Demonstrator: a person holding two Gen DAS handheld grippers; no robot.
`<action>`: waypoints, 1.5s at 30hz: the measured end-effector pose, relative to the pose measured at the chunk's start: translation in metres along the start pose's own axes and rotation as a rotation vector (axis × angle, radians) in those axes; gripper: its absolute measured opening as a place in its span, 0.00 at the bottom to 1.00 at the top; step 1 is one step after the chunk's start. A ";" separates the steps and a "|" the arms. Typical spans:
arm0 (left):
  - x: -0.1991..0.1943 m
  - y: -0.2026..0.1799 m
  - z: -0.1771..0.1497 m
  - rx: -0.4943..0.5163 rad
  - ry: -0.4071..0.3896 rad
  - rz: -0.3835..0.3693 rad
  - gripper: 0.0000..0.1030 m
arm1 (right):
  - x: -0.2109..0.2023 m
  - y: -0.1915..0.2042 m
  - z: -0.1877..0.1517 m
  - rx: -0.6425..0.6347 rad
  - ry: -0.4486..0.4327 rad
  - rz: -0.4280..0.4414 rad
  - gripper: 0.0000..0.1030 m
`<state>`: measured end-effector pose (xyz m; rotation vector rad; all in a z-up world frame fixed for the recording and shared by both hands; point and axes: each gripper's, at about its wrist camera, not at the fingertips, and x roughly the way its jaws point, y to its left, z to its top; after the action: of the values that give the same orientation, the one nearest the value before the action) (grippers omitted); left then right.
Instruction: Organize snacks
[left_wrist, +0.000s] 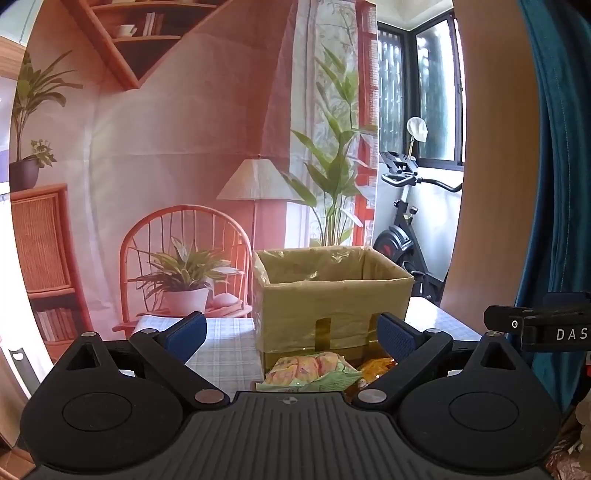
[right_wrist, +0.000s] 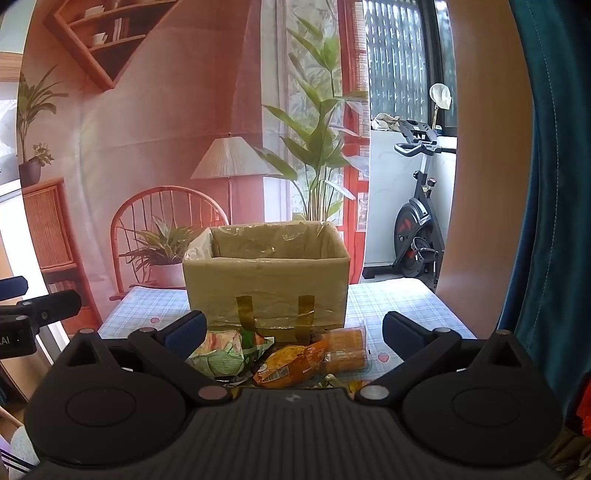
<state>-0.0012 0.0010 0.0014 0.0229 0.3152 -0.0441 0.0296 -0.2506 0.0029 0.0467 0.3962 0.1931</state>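
An open cardboard box (left_wrist: 334, 299) lined with clear plastic stands on the checked tablecloth; it also shows in the right wrist view (right_wrist: 266, 284). In front of it lie snack packs: a green and yellow bag (left_wrist: 310, 371) (right_wrist: 225, 354), an orange bag (right_wrist: 291, 363) and a clear pack of orange crackers (right_wrist: 345, 349). My left gripper (left_wrist: 291, 334) is open and empty, held above the green bag. My right gripper (right_wrist: 293, 332) is open and empty, held above the snacks in front of the box.
The table with its checked cloth (right_wrist: 388, 302) ends near a printed room backdrop (right_wrist: 166, 129) behind it. An exercise bike (right_wrist: 417, 229) stands at the back right. A teal curtain (right_wrist: 554, 184) hangs on the right. The other gripper's body (left_wrist: 543, 325) shows at the right edge.
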 end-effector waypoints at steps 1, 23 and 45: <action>0.000 0.000 0.000 -0.001 -0.001 0.001 0.97 | 0.000 0.000 0.000 0.000 0.000 0.000 1.00; 0.000 0.004 0.000 -0.004 0.006 0.015 0.97 | -0.001 -0.003 0.000 -0.002 -0.002 -0.001 1.00; 0.000 0.001 -0.004 -0.012 0.014 0.021 0.97 | -0.001 -0.002 -0.001 -0.004 -0.003 -0.004 1.00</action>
<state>-0.0027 0.0021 -0.0018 0.0141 0.3294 -0.0214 0.0281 -0.2531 0.0019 0.0422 0.3933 0.1898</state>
